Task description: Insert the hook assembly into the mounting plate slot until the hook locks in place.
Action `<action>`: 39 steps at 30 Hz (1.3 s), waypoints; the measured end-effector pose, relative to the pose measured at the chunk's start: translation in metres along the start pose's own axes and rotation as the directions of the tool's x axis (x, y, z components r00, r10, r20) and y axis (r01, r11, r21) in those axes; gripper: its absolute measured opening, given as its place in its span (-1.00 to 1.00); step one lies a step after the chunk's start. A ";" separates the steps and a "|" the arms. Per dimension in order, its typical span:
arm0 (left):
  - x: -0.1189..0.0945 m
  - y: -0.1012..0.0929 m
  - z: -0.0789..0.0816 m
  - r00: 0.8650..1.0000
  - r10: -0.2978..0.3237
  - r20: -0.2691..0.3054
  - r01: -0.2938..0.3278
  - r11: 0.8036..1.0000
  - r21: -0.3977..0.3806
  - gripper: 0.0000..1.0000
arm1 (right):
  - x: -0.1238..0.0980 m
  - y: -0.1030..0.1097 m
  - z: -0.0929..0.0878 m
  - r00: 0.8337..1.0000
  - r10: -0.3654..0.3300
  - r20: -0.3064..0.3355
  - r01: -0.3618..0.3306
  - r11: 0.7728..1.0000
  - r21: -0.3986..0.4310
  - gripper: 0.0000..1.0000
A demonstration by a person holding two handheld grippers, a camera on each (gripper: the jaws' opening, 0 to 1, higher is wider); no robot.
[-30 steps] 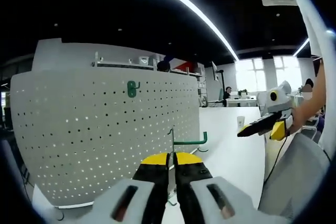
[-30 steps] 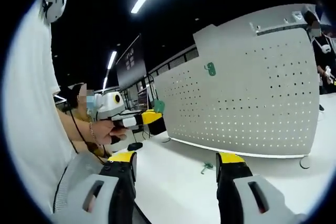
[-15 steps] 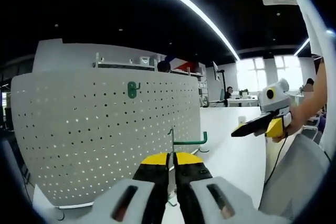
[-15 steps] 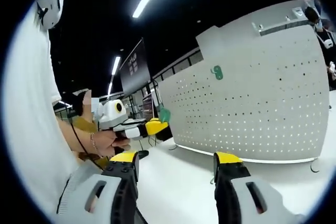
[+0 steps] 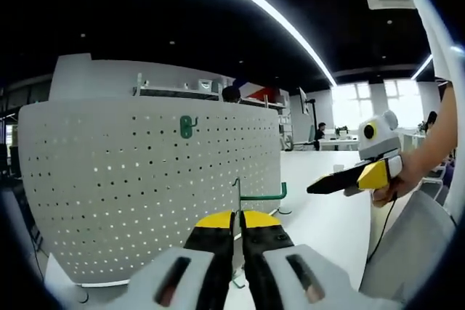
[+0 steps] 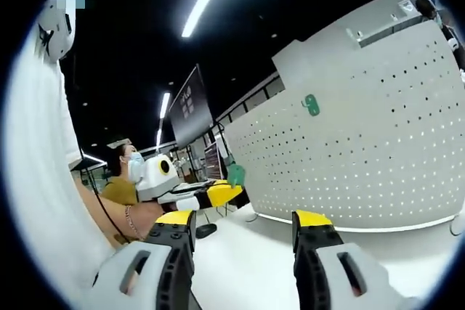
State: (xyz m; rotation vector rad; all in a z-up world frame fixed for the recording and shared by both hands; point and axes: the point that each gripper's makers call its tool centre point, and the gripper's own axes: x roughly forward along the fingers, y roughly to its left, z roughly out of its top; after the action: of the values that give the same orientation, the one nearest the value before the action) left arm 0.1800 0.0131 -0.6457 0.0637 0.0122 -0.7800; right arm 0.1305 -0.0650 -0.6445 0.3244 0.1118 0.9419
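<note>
Left gripper (image 5: 237,224), jaws pinched together on the green hook (image 5: 260,195) — gripped low on its upright wire so the long arm w/ upturned tip sticks out sideways, free of the jaws. Prob. held that way so the back end can go into the board w/o the jaws fouling it. Hook sits in front of the white pegboard (image 5: 131,179), apart from it, not yet inserted by the look of it.

Board stands upright on the white table (image 5: 320,215), holes facing both grippers. One green hook already on board (image 5: 187,126), high up; also seen in right gripper view (image 6: 312,104).

Right gripper (image 6: 244,223): jaws wide apart, nothing between them. In left gripper view it comes in from the right (image 5: 341,179), off to the side of the board, likely kept out of the way so hook and board stay in sight. Judgement: approach step, insertion not started.
</note>
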 end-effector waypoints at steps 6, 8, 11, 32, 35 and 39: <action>0.001 0.001 0.002 1.000 0.009 0.001 -0.009 1.000 0.005 -0.95 | 0.015 0.005 0.006 1.000 0.025 0.014 -0.025 1.000 0.004 -0.01; 0.000 0.001 0.003 1.000 0.015 0.004 -0.015 1.000 0.002 -0.95 | 0.020 0.005 0.009 0.999 0.032 0.020 -0.032 0.999 0.005 -0.03; 0.000 0.005 0.002 1.000 0.031 0.001 -0.031 1.000 0.001 -0.95 | 0.026 0.004 0.014 0.999 0.024 0.037 -0.024 1.000 0.013 -0.08; -0.001 0.009 0.005 0.998 0.054 0.008 -0.054 0.998 -0.007 -0.95 | 0.064 0.013 0.013 0.997 0.061 0.043 -0.061 0.998 0.013 -0.12; -0.001 0.008 0.005 0.999 0.053 0.010 -0.053 0.998 -0.016 -0.95 | 0.068 0.014 0.015 0.997 0.055 0.051 -0.056 0.998 0.013 -0.15; 0.000 0.005 0.005 0.999 0.045 0.011 -0.044 0.999 -0.027 -0.95 | 0.070 0.012 0.017 0.998 0.038 0.058 -0.039 0.999 0.010 -0.21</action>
State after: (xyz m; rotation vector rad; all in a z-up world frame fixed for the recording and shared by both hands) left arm 0.1837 0.0162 -0.6401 0.0336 0.0103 -0.7356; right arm 0.1665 -0.0056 -0.6218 0.3646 0.0581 0.9699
